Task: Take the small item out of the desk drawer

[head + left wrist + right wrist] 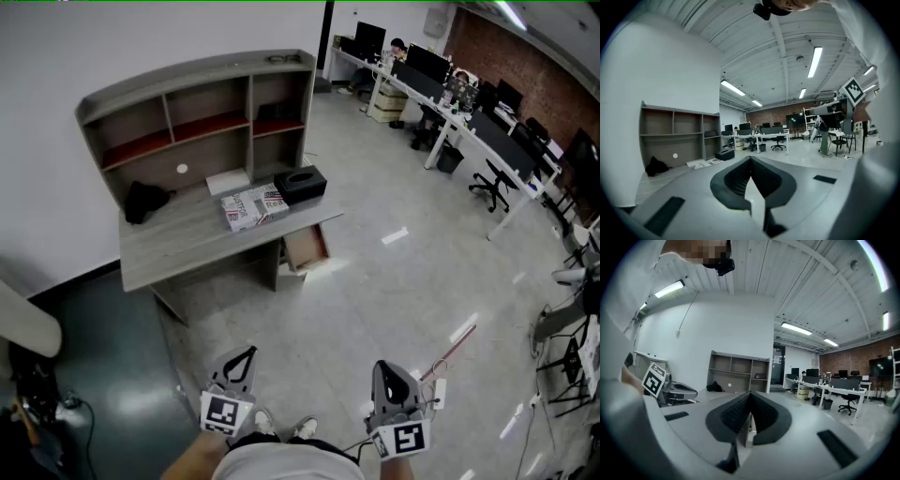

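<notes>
The small item is not seen, presumably lying in the drawer that looks pulled out below the desk's right front corner, and could be missed or pushed deeper if the left gripper and right gripper, both closed, empty and well away, are not opened first.

Brown-lined drawer pulled open under the grey desk

Black box beside printed packet; black cloth; distant office chair
</notes>
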